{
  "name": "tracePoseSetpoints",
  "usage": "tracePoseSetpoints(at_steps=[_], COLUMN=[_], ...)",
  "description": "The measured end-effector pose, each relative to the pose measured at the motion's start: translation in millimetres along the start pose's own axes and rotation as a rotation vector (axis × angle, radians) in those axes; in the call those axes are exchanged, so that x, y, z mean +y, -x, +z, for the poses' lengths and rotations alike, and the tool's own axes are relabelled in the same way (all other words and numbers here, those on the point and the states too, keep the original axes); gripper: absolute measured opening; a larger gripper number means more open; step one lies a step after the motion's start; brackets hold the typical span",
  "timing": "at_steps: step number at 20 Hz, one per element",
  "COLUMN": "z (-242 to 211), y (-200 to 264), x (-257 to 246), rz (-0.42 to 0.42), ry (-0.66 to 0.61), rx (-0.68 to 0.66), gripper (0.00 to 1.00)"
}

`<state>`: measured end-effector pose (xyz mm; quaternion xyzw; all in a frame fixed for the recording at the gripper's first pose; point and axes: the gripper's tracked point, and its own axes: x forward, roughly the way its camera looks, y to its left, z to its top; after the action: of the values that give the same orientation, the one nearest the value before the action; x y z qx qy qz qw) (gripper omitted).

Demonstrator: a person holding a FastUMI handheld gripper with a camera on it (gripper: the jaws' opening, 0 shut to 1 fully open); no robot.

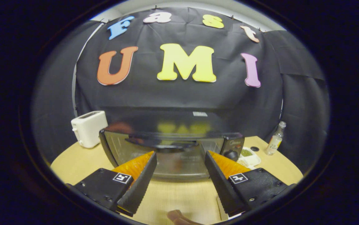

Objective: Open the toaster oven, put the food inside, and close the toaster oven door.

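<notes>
Toaster oven (170, 153) sits on the round wooden desk (73, 162), door closed, dark handle (162, 143) across the upper glass. Tool (181, 156) fingers spread wide, gripping nothing, tips just short of the door, handle beyond the gap. White toaster (88, 128) stands beside the oven's left side. White tray (249, 157) by its right side; clear bottle (275, 142) farther right. Brown item (179, 217) on the desk between the finger bases; cannot identify.
</notes>
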<state>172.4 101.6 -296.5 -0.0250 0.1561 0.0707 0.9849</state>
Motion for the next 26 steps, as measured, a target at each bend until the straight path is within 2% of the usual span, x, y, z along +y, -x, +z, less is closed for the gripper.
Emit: tracePoseSetpoints(at_steps=[2,5,9,13,16,19,22,26], z=[22,57,104,145,146,156,171,174], y=[5,48,131,216,276,323,365,406], x=[-10,-11,-8,-14,-11,-14,-39,-53], rz=[-0.005,0.017,0.059,0.027,0.031,0.071,0.028,-0.019], ry=[-0.006,-0.023,0.002,0.087,0.110,0.022,-0.032,-0.023], rx=[-0.032,-0.095,-0.203,-0.343,-0.373,-0.396,-0.454,-0.534], gripper=[0.98,0.98,0.98,0.98,0.98,1.00,1.00,1.00])
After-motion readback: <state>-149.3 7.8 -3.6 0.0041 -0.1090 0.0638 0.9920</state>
